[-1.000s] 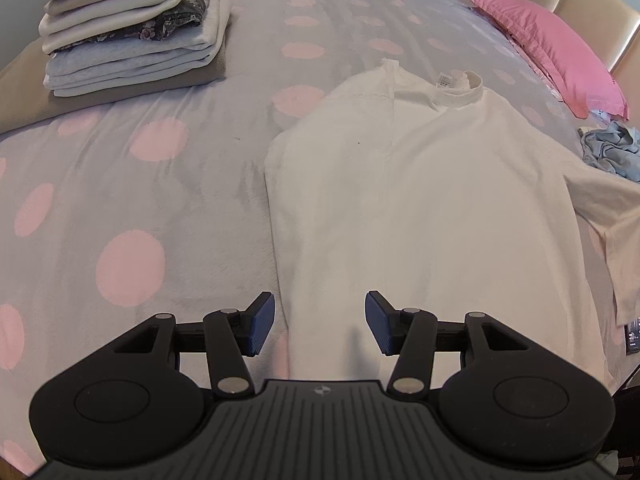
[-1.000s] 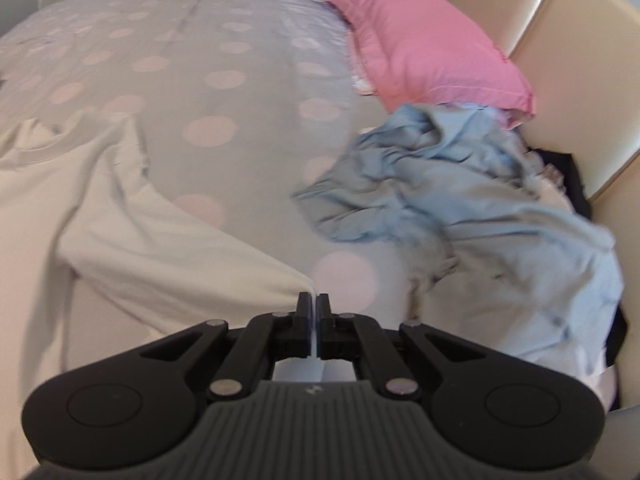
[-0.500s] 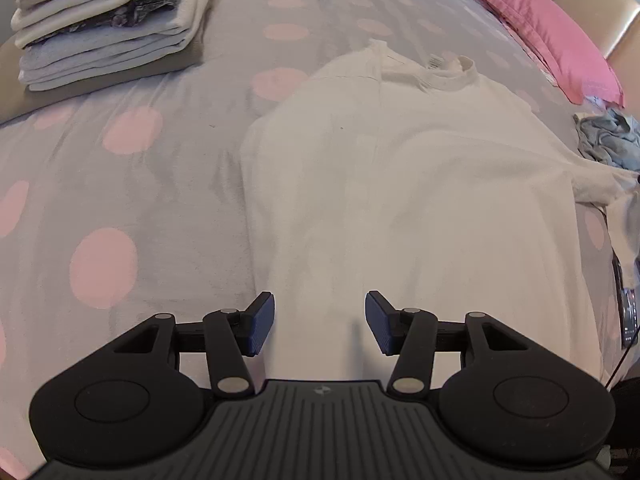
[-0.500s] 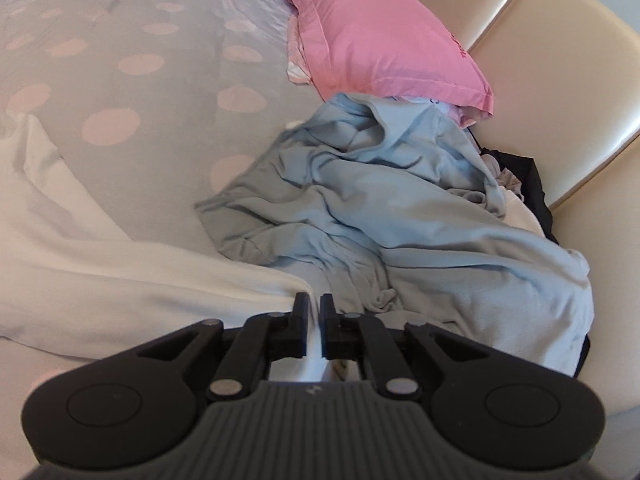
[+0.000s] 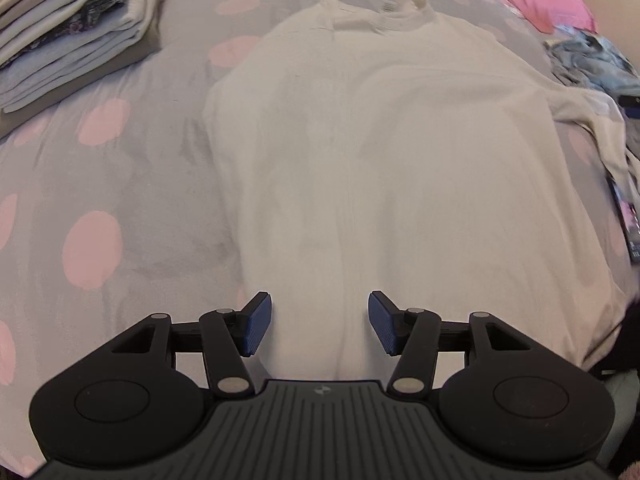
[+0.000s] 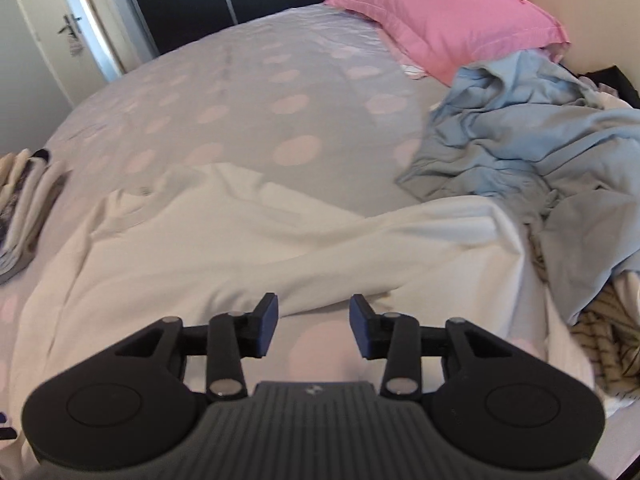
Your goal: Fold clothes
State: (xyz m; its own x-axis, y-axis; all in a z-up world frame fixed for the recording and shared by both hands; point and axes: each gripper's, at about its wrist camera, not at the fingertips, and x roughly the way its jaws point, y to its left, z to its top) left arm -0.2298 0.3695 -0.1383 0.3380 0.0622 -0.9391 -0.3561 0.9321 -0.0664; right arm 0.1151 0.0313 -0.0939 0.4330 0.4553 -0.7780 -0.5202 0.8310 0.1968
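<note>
A cream white shirt lies flat on the grey bedspread with pink dots, collar at the far end. Its left side looks folded in; its right sleeve stretches out to the right. My left gripper is open and empty, just above the shirt's near hem. In the right wrist view the shirt lies across the bed, sleeve reaching right. My right gripper is open and empty, just short of the sleeve's near edge.
A stack of folded clothes sits at the far left. A heap of crumpled blue laundry lies at the right by a pink pillow and the beige headboard. A striped garment lies at the right edge. A door stands beyond the bed.
My right gripper has opened and let go of the shirt sleeve, then drawn back and turned left. My left gripper has moved forward over the shirt's hem, still open.
</note>
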